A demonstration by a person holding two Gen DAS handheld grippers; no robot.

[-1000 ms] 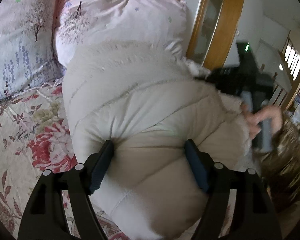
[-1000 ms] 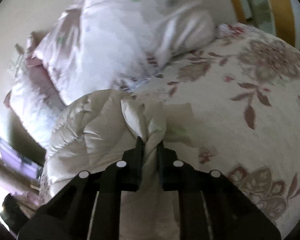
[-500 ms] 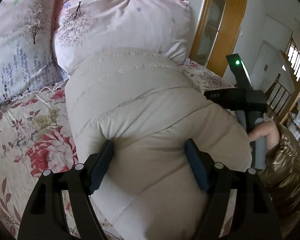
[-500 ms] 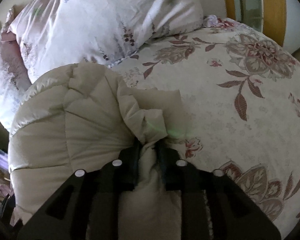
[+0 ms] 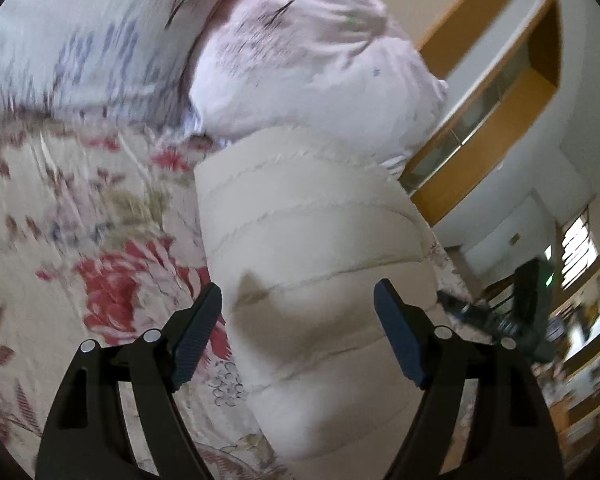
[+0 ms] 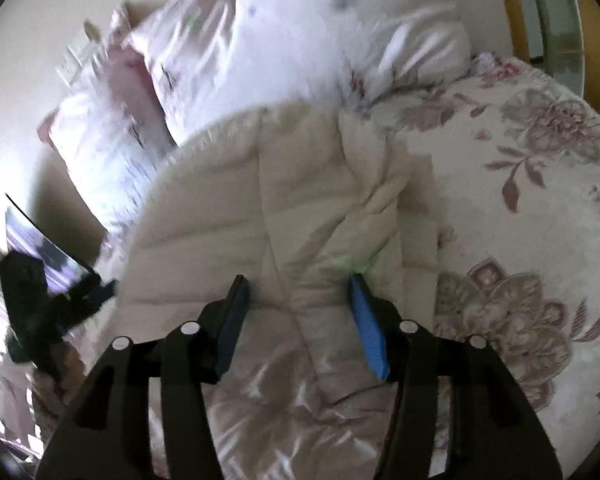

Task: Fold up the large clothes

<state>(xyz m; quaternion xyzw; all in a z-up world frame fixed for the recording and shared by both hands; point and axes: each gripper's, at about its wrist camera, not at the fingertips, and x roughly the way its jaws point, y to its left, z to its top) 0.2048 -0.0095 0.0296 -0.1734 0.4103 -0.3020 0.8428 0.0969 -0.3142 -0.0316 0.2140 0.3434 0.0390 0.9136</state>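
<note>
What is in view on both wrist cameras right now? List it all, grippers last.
puffer jacket: one, cream, quilted, folded into a bundle on the bed.
bedspread: one, cream with red and mauve flowers, under the jacket.
pillows: two, pale pink and pale blue prints, behind the jacket at the head of the bed.
wooden frame: one, orange-brown, glazed, beyond the bed.
left gripper: black, blue pads, jaws opening, either side of the jacket, not pressing.
right gripper: black, blue pads, jaws opening over the jacket fold, clear of the fabric.

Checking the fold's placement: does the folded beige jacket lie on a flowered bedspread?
Yes, the folded beige jacket rests on the flowered bedspread, just below the pillows.
</note>
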